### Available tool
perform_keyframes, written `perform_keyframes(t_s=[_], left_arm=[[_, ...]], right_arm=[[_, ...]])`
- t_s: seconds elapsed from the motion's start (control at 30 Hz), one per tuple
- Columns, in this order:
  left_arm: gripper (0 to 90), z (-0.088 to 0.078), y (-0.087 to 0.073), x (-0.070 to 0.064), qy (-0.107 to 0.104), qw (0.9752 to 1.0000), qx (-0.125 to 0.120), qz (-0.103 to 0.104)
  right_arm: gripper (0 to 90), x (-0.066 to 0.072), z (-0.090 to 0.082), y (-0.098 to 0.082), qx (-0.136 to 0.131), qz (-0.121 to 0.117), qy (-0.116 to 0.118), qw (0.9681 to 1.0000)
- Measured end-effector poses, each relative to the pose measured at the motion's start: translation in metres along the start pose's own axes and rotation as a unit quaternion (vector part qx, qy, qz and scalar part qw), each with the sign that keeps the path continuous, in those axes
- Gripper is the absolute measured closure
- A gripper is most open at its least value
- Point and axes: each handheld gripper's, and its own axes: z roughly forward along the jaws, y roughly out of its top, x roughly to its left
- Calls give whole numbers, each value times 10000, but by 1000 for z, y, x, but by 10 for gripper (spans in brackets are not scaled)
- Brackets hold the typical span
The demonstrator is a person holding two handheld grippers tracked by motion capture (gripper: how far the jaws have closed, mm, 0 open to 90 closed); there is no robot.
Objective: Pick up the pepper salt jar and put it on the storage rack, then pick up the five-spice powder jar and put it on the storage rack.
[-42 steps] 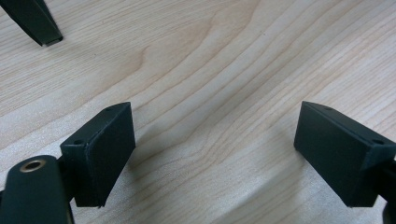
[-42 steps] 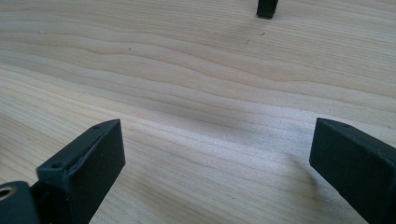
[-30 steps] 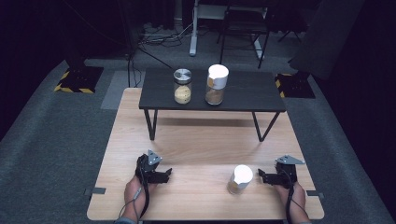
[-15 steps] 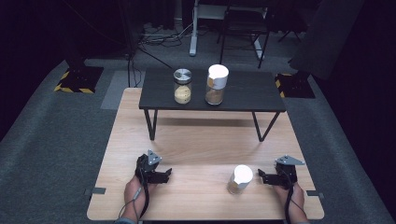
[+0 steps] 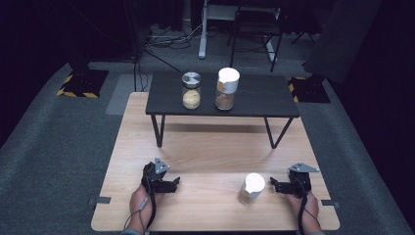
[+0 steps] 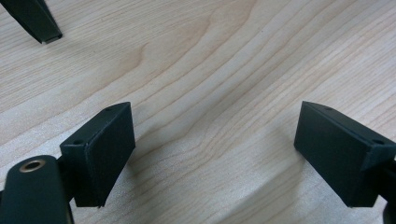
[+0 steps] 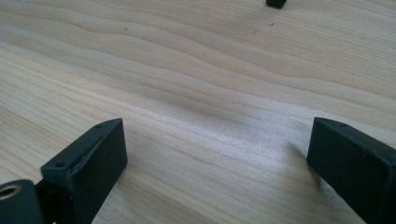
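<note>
Jar [image 5: 251, 188] with white lid stands upright on light wooden table [image 5: 210, 147], just left of your right gripper [image 5: 275, 186], not touching. Your right gripper: jaws apart, empty. Your left gripper [image 5: 172, 183]: jaws apart over bare wood, well apart from jar.

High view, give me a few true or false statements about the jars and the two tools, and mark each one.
1. Two jars stand on the dark raised shelf. True: the metal-lid jar and the white-lid jar.
2. The right tool grips the near jar. False: its jaws stand open, apart from the jar.
3. The left tool holds nothing. True.
4. The near jar lies on its side. False: it stands upright on the wooden table.
</note>
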Motion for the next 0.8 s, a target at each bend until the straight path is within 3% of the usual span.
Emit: perform_keyframes(t_s=[0.8], left_arm=[[124, 0, 0, 0, 0, 10000, -1, 1]], right_arm=[[69, 1, -2, -2, -50, -42, -14, 10000]])
